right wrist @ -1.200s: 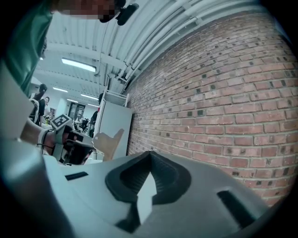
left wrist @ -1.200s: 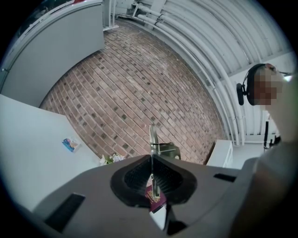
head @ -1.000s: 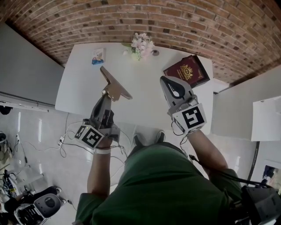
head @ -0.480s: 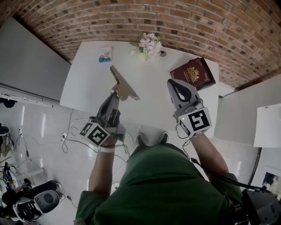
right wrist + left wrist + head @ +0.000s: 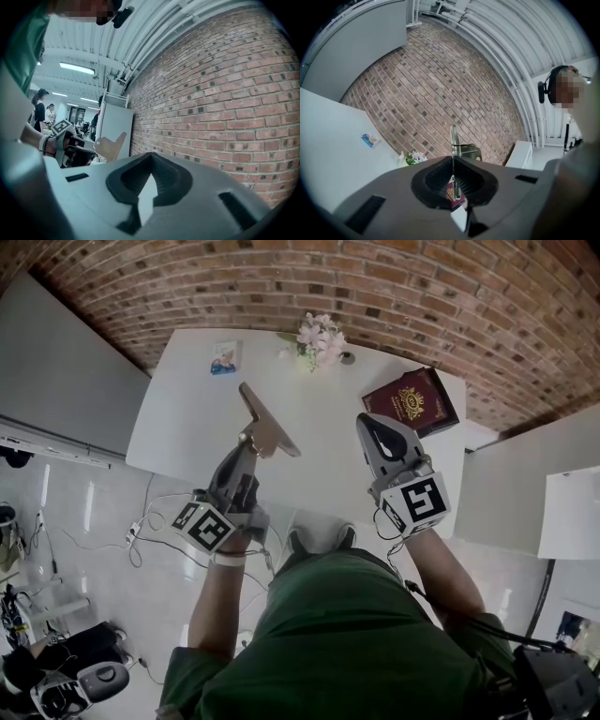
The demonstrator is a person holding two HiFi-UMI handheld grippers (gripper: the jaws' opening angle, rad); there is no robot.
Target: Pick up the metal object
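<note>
The metal object [image 5: 265, 424] is a flat brass-coloured bracket with a long arm. My left gripper [image 5: 246, 448] is shut on its lower end and holds it clear of the white table [image 5: 178, 418]. In the left gripper view the metal object [image 5: 453, 140] stands edge-on, straight up out of the left gripper's [image 5: 452, 161] closed pads. My right gripper [image 5: 370, 423] hovers shut and empty to the right, above the table's near edge. The right gripper view has the right gripper [image 5: 151, 157] facing the brick wall, with the held metal object [image 5: 108, 146] at its left.
A dark red booklet [image 5: 411, 401] lies at the table's right corner. A bunch of pale flowers [image 5: 319, 338] and a small card [image 5: 224, 357] sit along the far edge by the brick wall [image 5: 394, 296]. Cables [image 5: 141, 531] lie on the floor at left.
The head view has shifted slightly. Both grippers keep nearly the same places, and the left one still grips the metal object.
</note>
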